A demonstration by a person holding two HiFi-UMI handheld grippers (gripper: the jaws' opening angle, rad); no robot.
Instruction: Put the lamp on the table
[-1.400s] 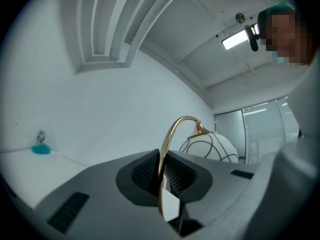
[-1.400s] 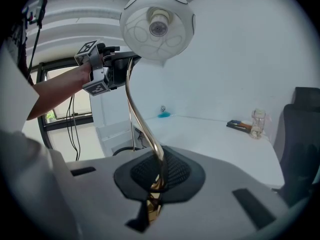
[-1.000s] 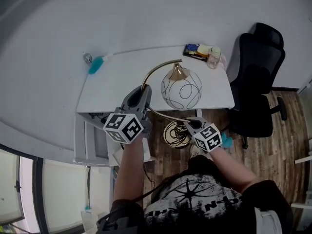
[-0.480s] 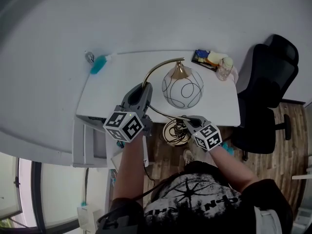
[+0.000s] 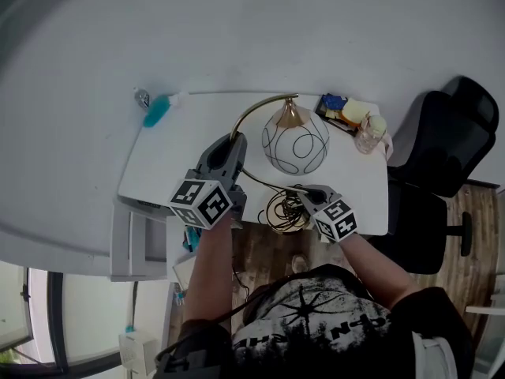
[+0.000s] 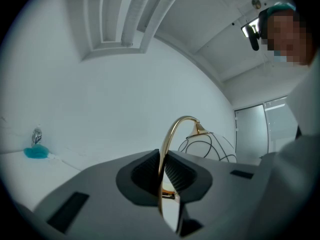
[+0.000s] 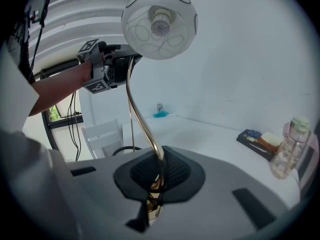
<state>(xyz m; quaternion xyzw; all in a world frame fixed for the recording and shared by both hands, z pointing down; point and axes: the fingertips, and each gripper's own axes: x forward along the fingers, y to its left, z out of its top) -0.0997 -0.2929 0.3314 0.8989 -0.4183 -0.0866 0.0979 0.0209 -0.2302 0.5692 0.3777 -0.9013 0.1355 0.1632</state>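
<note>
A white table (image 5: 181,144) stands against a pale wall. Over its near edge hangs the lamp (image 5: 294,142) — left gripper (image 5: 231,144) clamped on the brass arc, right gripper (image 5: 302,191) on the lower stem.

Pale wall (image 5: 252,30), wooden floor (image 5: 480,247), black office chair (image 5: 446,152).

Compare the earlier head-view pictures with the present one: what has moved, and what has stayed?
The lamp has been carried forward: its base, earlier over the floor short of the table, now overlaps the table's near edge. Nothing was taken or released: left gripper and right gripper stay shut on its stem. The blue brush has not moved.
</note>
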